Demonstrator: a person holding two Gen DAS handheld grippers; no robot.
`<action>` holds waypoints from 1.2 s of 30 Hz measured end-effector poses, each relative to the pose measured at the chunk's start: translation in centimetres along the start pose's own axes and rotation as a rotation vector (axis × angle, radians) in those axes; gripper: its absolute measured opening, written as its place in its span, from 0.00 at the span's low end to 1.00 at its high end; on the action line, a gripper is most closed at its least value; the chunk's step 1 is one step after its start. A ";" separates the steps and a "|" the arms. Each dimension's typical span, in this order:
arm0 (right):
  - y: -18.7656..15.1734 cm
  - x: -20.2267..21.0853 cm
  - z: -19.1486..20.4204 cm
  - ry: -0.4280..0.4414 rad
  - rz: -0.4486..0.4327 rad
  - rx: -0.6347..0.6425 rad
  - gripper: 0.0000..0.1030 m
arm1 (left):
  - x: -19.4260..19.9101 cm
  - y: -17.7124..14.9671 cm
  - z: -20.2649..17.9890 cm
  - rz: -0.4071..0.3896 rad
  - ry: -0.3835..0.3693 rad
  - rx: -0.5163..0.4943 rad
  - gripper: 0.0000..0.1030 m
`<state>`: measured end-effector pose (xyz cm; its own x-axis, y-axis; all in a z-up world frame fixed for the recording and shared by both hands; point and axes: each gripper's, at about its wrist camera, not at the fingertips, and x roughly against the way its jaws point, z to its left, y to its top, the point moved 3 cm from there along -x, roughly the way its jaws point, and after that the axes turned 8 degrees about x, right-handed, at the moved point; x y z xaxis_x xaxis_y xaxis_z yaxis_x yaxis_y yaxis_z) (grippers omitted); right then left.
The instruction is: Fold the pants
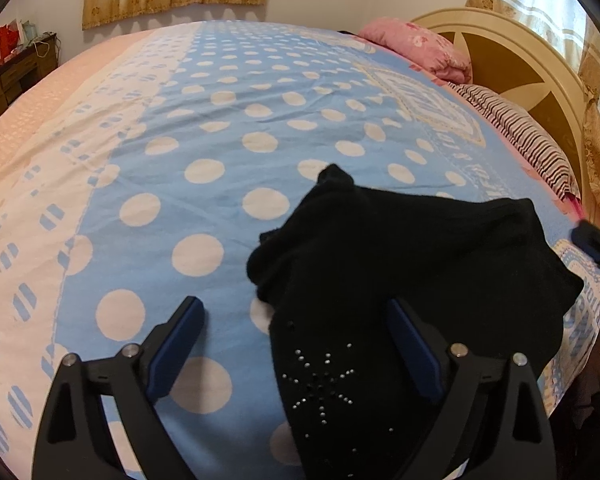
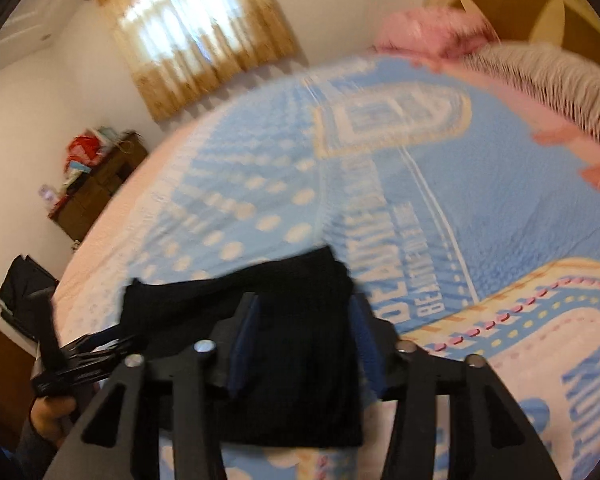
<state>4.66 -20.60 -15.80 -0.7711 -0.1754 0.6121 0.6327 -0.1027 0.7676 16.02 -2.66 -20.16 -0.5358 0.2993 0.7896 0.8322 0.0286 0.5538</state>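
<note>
Both hand-held grippers stand apart, left (image 1: 294, 340) wide, right (image 2: 304, 336) partly, black pants (image 1: 400, 280) lying loose between each.

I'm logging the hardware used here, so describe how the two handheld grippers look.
The left gripper and the right gripper look alike: matte black plastic frames with triangular cut-outs, angled linkage arms joined by round silver pivot bolts, and two flat fingers faced with dark blue pads. No cables or markings show. In the right wrist view, a hand grips the left gripper's black handle; any sleeve is too blurred to describe.
</note>
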 end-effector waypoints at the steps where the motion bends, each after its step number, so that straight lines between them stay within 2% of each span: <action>1: -0.1 0.5 1.1 0.006 -0.012 0.032 0.49 | 0.0 0.0 0.1 0.000 0.000 0.001 0.92; 3: -0.4 0.9 2.8 0.048 -0.017 0.076 0.49 | 0.0 -0.1 0.0 0.001 0.000 0.002 0.92; 6: -1.7 -0.2 6.2 0.175 0.035 0.153 0.49 | 0.0 -0.1 0.0 0.002 0.002 0.000 0.92; 7: -2.1 -0.6 7.1 0.190 0.043 0.181 0.49 | 0.0 -0.1 0.0 0.002 0.003 -0.001 0.92; 9: -3.1 -1.7 8.7 0.203 0.068 0.229 0.49 | 0.1 -0.1 0.0 0.002 0.003 -0.005 0.92; 12: -4.9 -4.1 9.8 0.224 0.163 0.239 0.49 | 0.1 -0.2 0.0 0.003 0.002 -0.004 0.92; 14: -6.7 -6.4 9.5 0.192 0.270 0.243 0.49 | 0.2 -0.2 -0.1 -0.004 0.007 -0.015 0.92; 16: -7.2 -6.1 9.6 0.192 0.246 0.258 0.49 | 0.4 -0.2 -0.3 -0.013 0.016 -0.029 0.92; 21: -6.9 -5.5 9.6 0.196 0.260 0.276 0.49 | 1.3 0.4 -1.5 -0.053 0.040 -0.077 0.92; 24: -5.9 -3.3 8.4 0.194 0.197 0.234 0.49 | 3.0 1.7 -3.0 -0.112 0.036 -0.132 0.92; 27: -4.7 -0.4 5.3 0.136 0.097 0.145 0.49 | 3.7 2.9 -5.8 -0.133 0.008 -0.212 0.94; 29: -4.7 0.6 2.1 0.067 0.080 0.051 0.49 | 3.3 3.4 -8.2 -0.128 -0.013 -0.272 0.96; 31: -5.2 0.6 0.4 0.041 0.093 0.006 0.49 | 2.4 3.6 -10.5 -0.102 -0.046 -0.311 0.96; 33: -5.7 0.3 -0.3 0.021 0.116 0.003 0.35 | 1.1 3.6 -12.5 -0.071 -0.068 -0.339 0.96; 35: -6.0 0.2 -0.7 0.021 0.114 -0.003 0.31 | -0.8 3.4 -14.5 -0.023 -0.077 -0.365 0.96; 36: -6.0 0.1 -0.9 0.019 0.117 -0.005 0.25 | -1.6 3.2 -15.2 0.001 -0.084 -0.374 0.96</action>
<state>0.81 -20.88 -20.55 -0.6902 -0.2054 0.6938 0.7189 -0.0857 0.6898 17.37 -17.49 -15.64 -0.5087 0.3766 0.7742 0.7147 -0.3168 0.6236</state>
